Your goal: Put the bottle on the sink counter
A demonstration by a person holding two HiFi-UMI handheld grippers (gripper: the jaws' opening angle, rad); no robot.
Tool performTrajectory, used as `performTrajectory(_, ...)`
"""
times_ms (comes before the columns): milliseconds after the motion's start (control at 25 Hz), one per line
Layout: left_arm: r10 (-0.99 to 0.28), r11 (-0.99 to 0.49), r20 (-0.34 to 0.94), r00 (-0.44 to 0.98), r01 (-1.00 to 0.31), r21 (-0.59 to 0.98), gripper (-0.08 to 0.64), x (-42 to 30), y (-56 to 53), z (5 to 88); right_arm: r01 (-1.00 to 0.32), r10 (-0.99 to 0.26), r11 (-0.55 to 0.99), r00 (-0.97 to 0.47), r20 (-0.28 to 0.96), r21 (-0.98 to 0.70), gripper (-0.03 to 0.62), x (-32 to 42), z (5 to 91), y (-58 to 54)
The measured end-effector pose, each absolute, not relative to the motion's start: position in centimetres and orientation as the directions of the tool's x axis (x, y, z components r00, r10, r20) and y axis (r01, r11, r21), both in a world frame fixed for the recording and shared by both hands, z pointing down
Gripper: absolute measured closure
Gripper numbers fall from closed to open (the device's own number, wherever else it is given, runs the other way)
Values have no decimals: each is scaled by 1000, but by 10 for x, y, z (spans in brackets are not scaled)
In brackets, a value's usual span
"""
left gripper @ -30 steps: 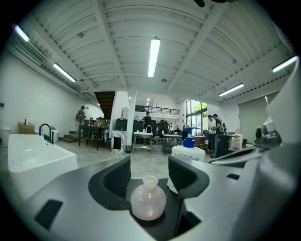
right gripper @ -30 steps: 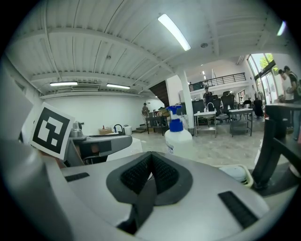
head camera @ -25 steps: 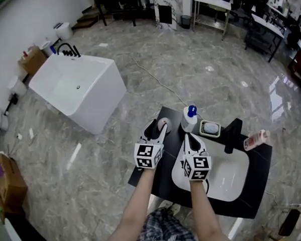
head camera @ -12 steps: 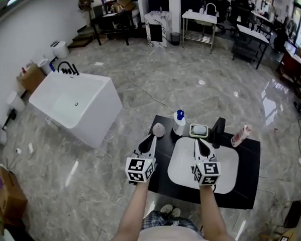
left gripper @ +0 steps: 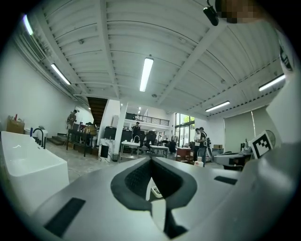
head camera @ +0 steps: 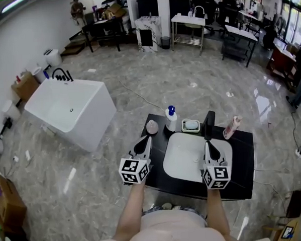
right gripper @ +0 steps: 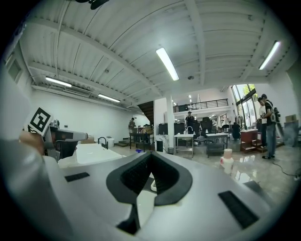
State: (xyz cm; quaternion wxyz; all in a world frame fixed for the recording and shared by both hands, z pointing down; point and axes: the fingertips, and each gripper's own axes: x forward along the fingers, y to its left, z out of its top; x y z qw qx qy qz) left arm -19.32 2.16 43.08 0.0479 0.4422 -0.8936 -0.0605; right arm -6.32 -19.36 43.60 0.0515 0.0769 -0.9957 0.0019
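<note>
Landmark: the white basin [head camera: 190, 158], set in the black sink counter [head camera: 243, 160].

Far left of the basin is a white bathtub [head camera: 69, 104] on the marble floor [head camera: 138, 73], well apart from the counter.

The left gripper [head camera: 145, 139] is just left of the basin, over the counter's left edge, pointing away from the person. Its own view shows the jaws fully together with nothing between them.

Behind-left of the basin, on the counter, is a small pinkish round object [head camera: 152, 126]. It sits ahead of the left gripper and isn't touching it.

The bottle [head camera: 171, 120] has a white body and a blue cap. It stands upright on the counter at the basin's back-left corner, just beside the rim, between the pinkish object and a small light tray [head camera: 190, 125]. It is apart from both grippers, which are nearer the person than it is.

The tray sits directly behind the basin.

The black faucet [head camera: 208, 124] is behind the basin, right of the tray.

A pink tube [head camera: 232, 127] is behind-right of the basin, tilted; can't tell if it's lying or leaning.

The right gripper [head camera: 207, 144] is over the basin's right part, pointing toward the faucet and short of it. Its own view shows the jaws closed on each other, empty.
</note>
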Motion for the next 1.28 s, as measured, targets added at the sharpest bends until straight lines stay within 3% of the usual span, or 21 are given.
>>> performTrajectory(600,-840,534,-3,-542,-830,161,532,-175,-3,423,-328,-327,945,-942,72,1,578,1,431,-243)
performTrajectory(1280,-851,518,8,-526,-835,183,534,-164,-3,425,-328,-326,945,-941,94,-3,578,23,428,-245)
